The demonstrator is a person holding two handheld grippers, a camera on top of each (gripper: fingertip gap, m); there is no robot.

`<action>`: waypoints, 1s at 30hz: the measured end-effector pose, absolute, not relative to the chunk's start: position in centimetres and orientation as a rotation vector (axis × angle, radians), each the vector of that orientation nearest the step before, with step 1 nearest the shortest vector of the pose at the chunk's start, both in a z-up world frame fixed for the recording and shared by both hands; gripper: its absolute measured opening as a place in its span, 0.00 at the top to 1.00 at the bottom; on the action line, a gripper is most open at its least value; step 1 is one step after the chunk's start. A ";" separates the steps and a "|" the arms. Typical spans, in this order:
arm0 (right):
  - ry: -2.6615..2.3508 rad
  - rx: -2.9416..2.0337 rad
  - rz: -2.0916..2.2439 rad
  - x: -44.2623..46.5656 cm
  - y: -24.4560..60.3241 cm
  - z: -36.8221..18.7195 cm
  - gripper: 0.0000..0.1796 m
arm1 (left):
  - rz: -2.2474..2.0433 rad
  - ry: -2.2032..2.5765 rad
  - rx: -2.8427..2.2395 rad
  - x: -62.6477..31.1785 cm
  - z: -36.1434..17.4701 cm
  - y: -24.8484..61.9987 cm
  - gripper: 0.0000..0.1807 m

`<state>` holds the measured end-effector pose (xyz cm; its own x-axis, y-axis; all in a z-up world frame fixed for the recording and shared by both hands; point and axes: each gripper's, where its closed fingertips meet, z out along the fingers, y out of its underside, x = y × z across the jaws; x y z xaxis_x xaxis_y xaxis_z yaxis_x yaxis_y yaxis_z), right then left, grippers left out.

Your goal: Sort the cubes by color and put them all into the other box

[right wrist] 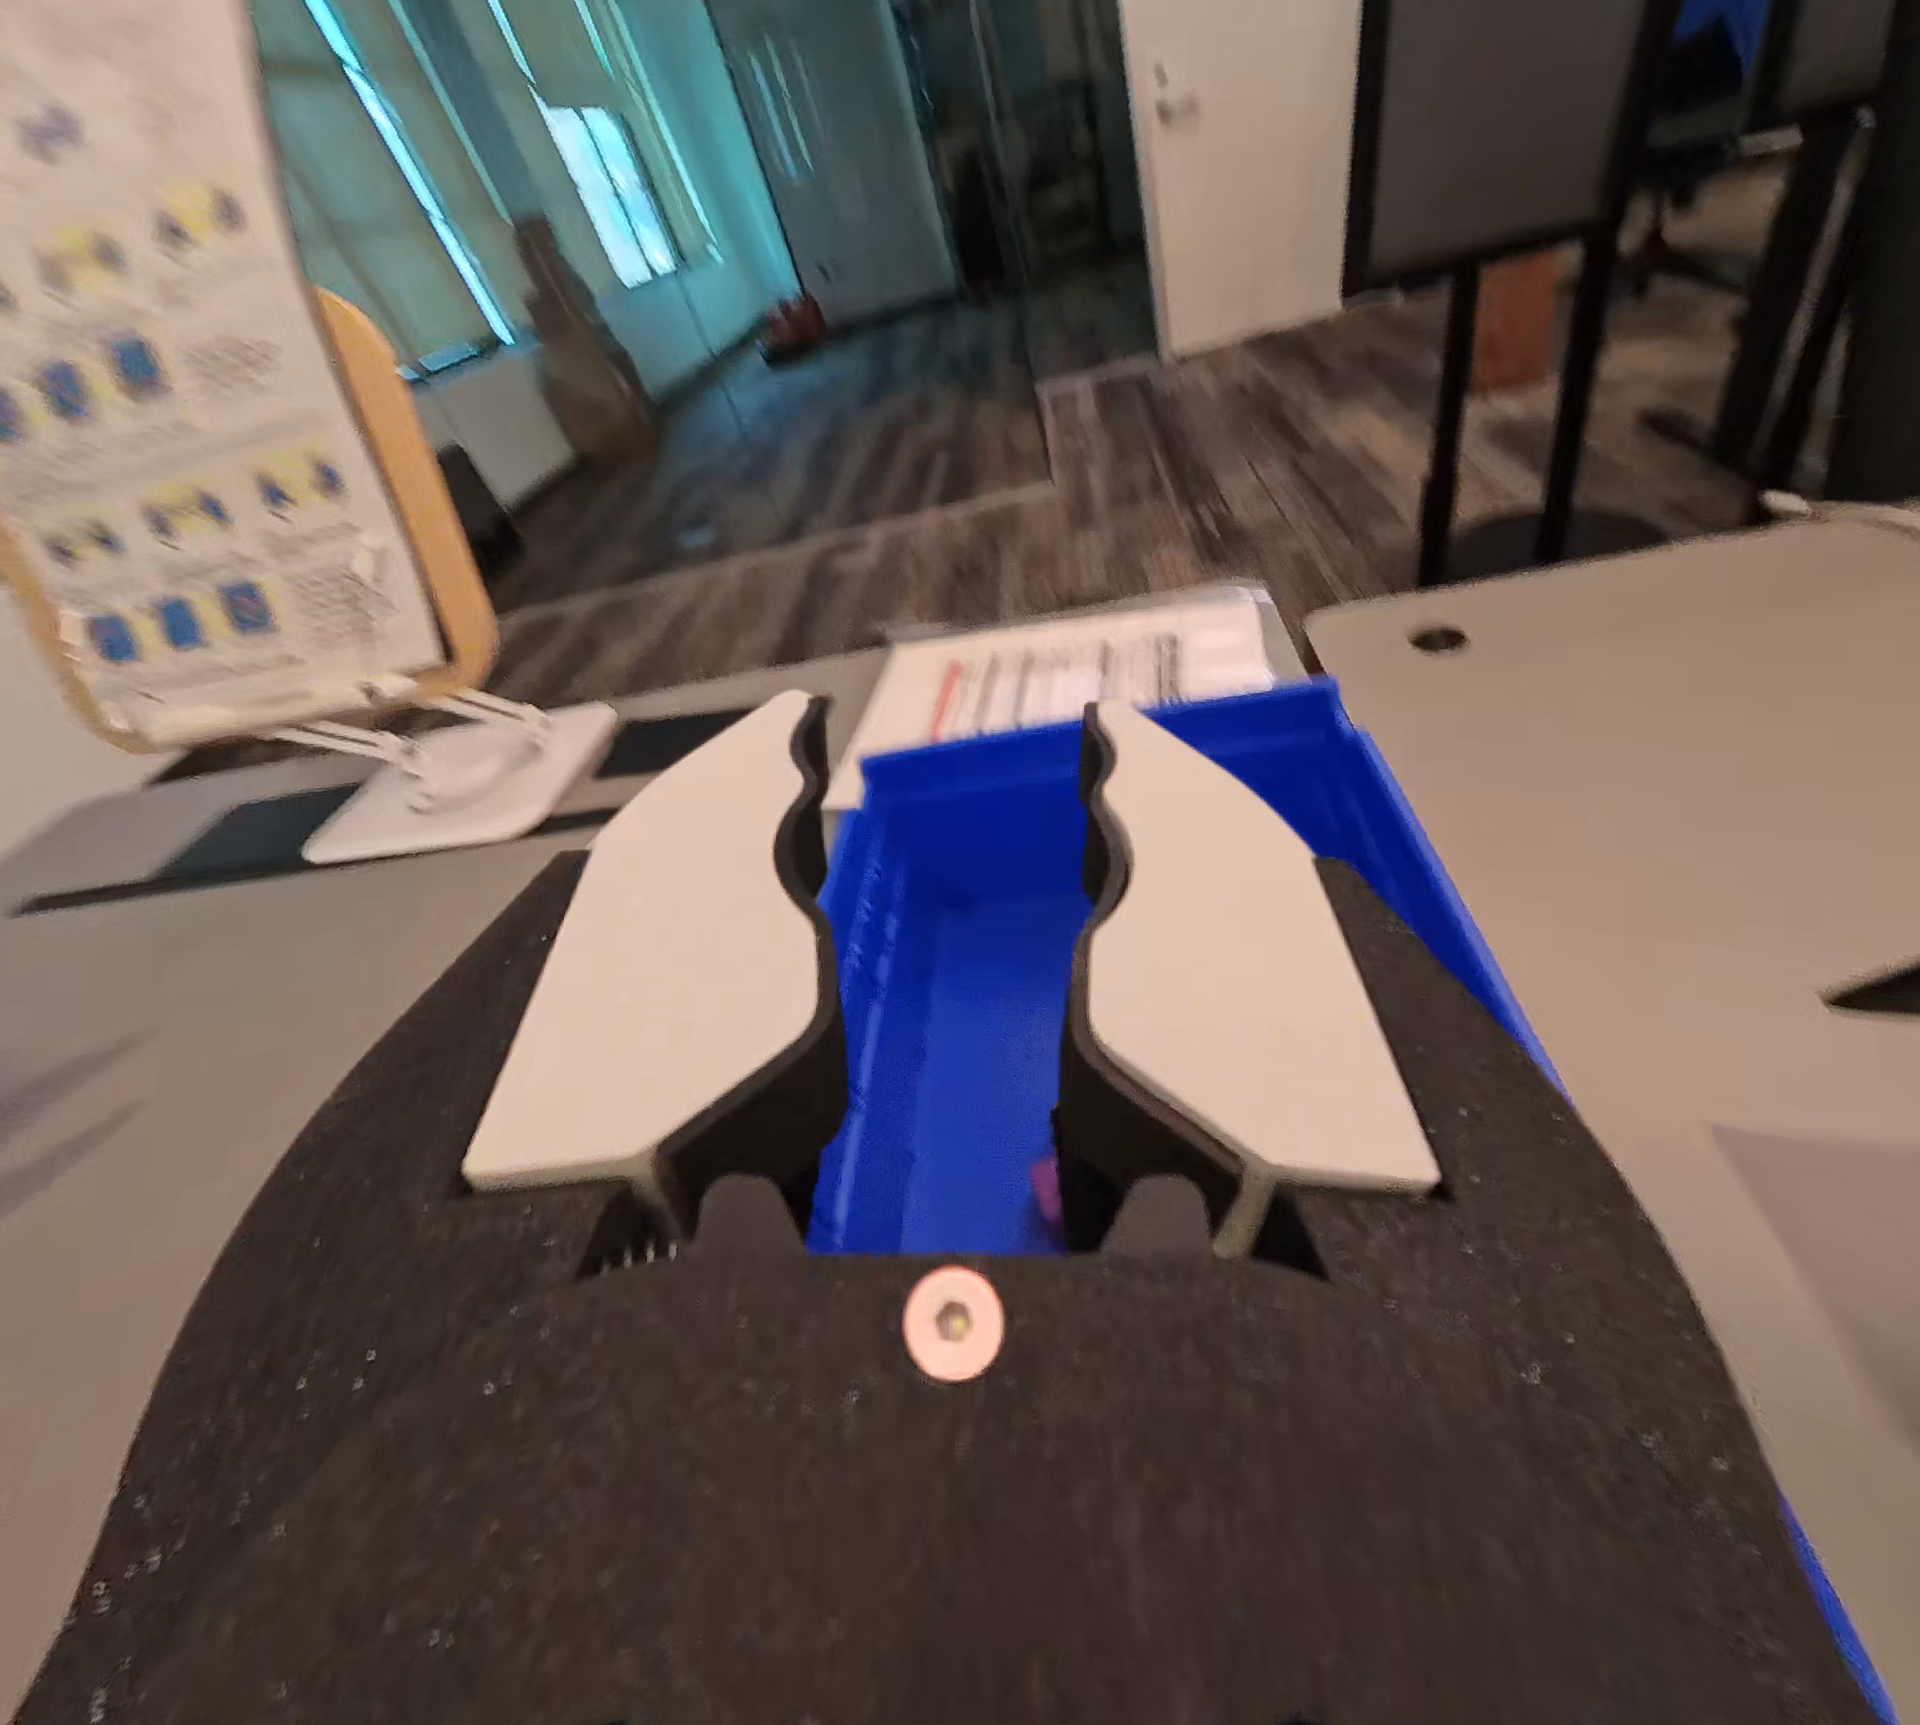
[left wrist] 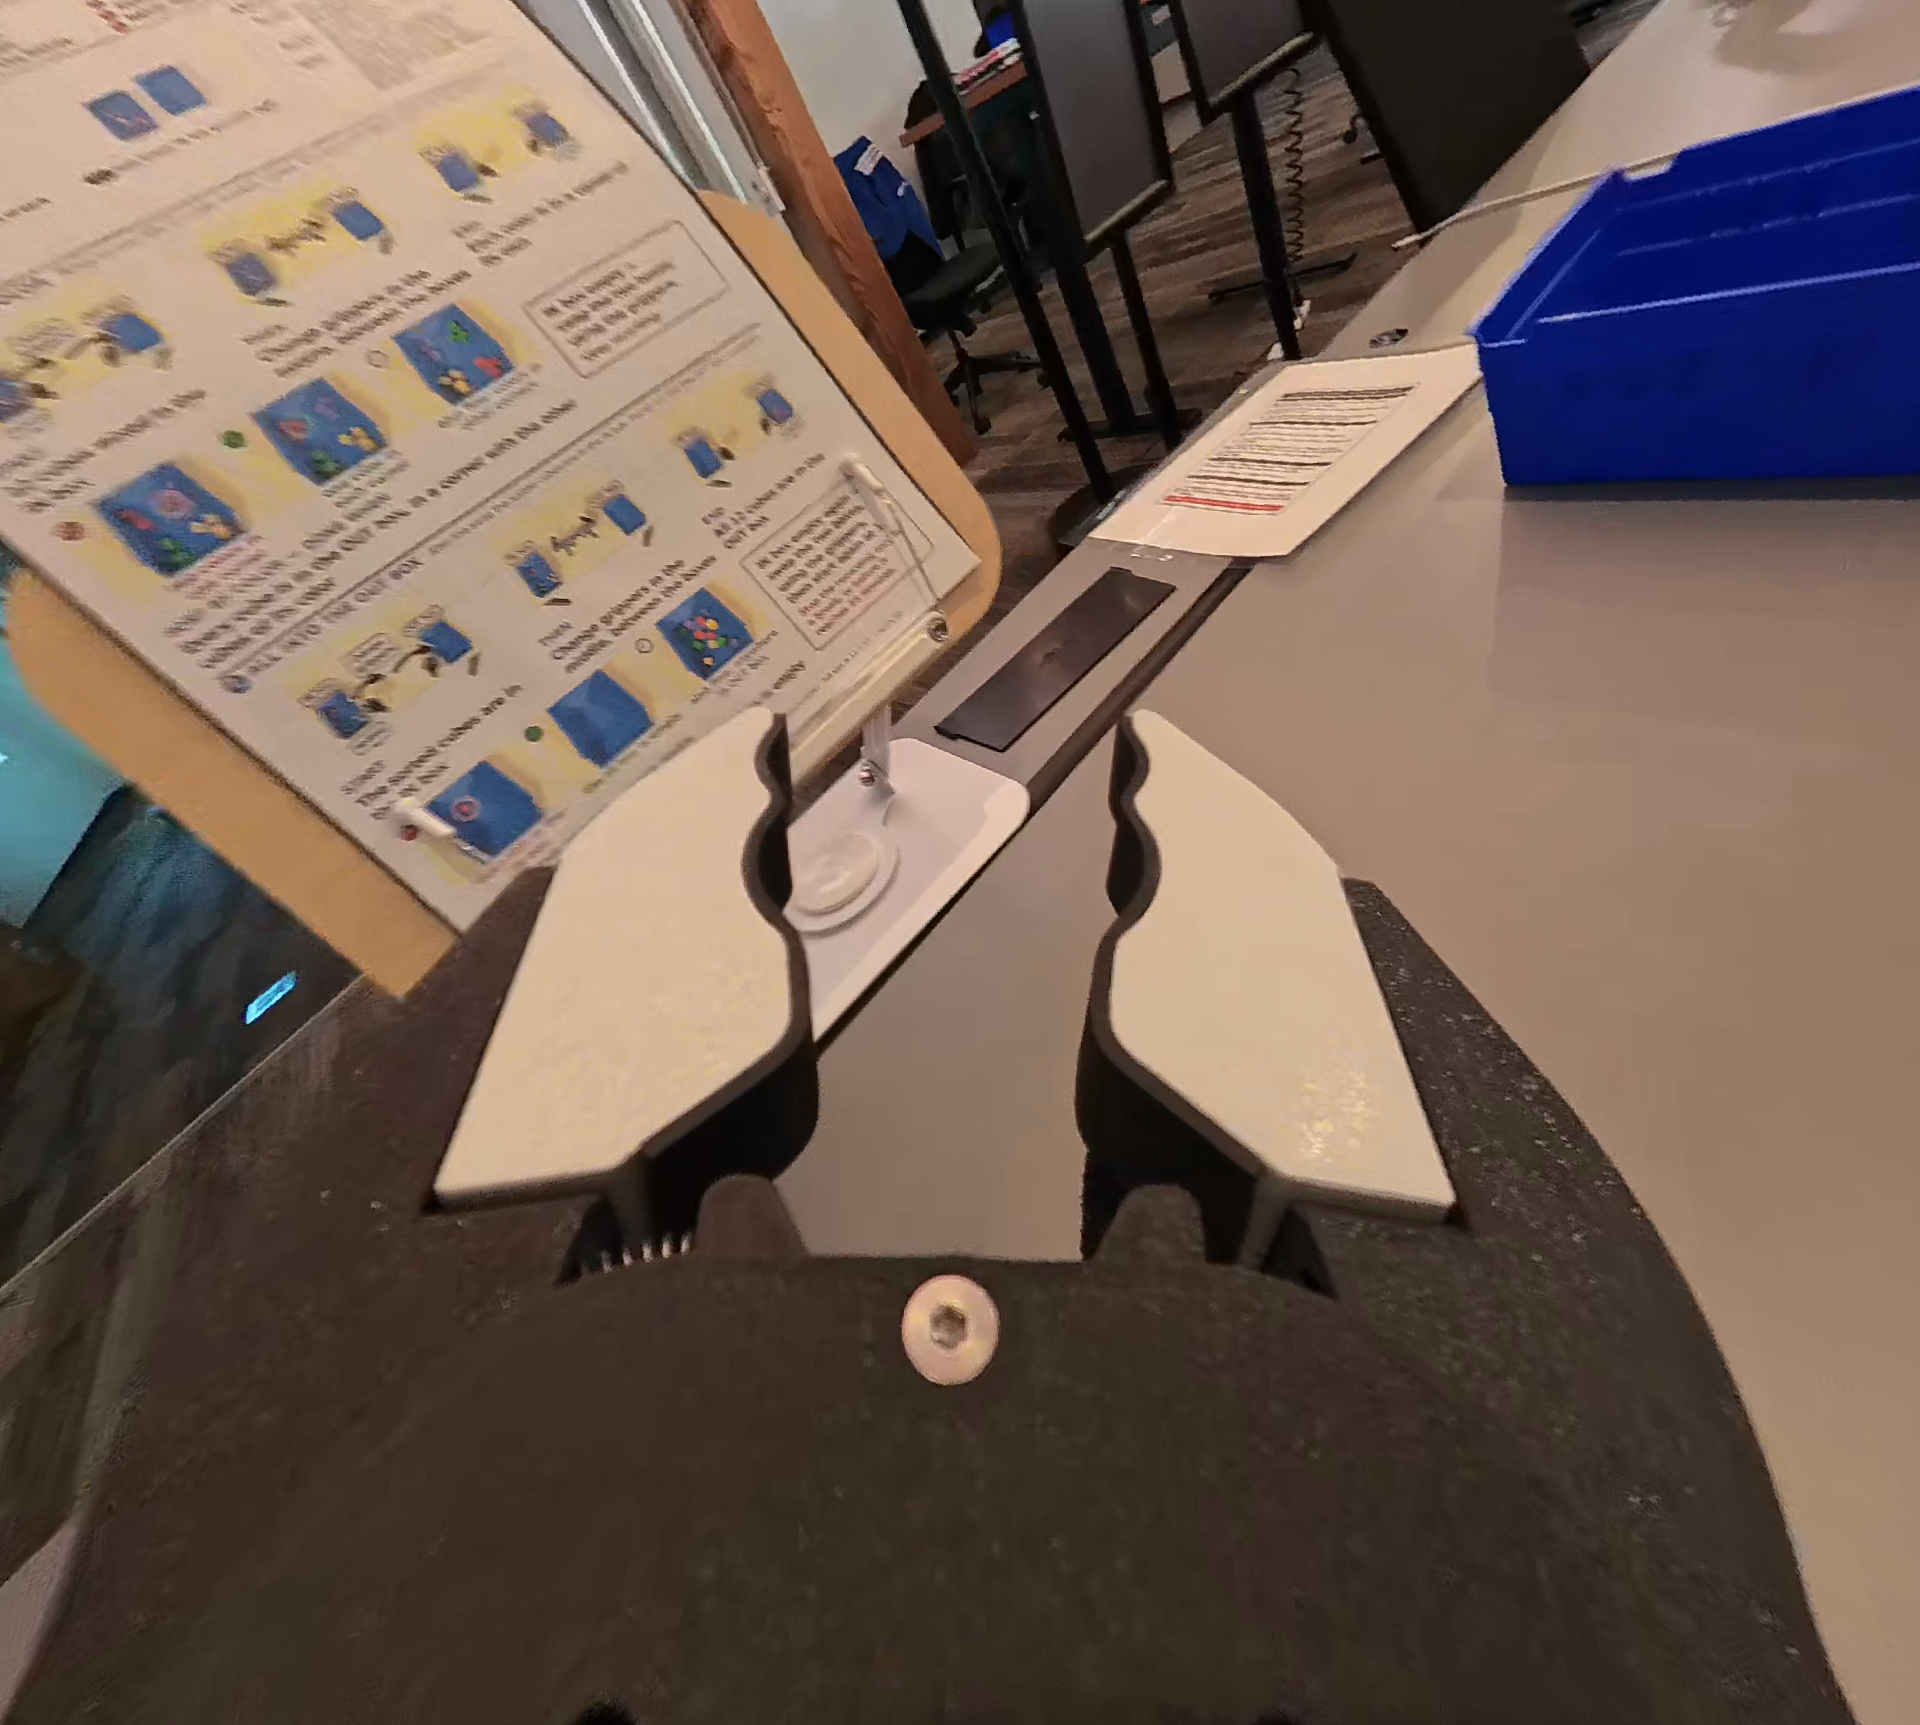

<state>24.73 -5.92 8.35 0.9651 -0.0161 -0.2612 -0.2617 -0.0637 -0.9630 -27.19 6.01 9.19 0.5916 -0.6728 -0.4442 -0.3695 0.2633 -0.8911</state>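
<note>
Only a purple sliver, probably a cube, shows low in the blue box, right under the right gripper, jaws apart, empty. Cubes likely light, rigid, a bit slick; pinch opposite flat faces. Left gripper wide, empty, over bare table; a blue box well off to its right, instruction board to its left.

A grey table carries a blue box at the far right. Just left of the box lies a printed sheet. Farther left, a white stand rests on the table and props up a picture board.
</note>
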 end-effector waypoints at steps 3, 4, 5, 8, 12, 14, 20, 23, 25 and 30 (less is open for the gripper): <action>0.142 -1.542 0.209 22.9 -6.2 11.1 0.75 | -0.186 0.901 -1.341 -29.6 11.8 5.6 0.68; 0.111 -1.533 0.195 22.3 -6.1 11.7 0.75 | -0.153 0.866 -1.344 -30.8 12.7 5.4 0.68; 0.077 -1.529 0.175 21.7 -6.0 12.2 0.75 | -0.110 0.833 -1.350 -32.1 13.6 5.2 0.68; -0.014 -1.517 0.133 19.8 -5.3 13.4 0.75 | 0.087 0.739 -1.378 -37.4 15.6 4.9 0.69; -0.095 -1.545 0.152 17.6 -3.9 13.7 0.75 | 0.358 0.685 -1.525 -46.5 14.5 5.2 0.69; -0.125 -1.587 0.141 17.0 -3.0 13.2 0.75 | 0.487 0.690 -1.622 -51.6 12.7 5.3 0.68; -0.235 -1.702 0.123 14.6 -1.1 11.4 0.75 | 0.625 0.878 -1.931 -62.6 4.7 4.2 0.76; -0.297 -1.738 0.092 13.3 -0.6 11.1 0.75 | 0.460 0.983 -2.106 -64.7 0.2 2.9 0.77; -0.336 -1.743 0.102 12.1 -0.4 11.2 0.74 | 0.262 1.079 -2.203 -64.7 -2.6 1.3 0.78; -0.432 -1.682 0.199 8.0 -0.1 12.6 0.75 | 0.094 1.111 -2.421 -66.5 -7.2 -0.5 0.76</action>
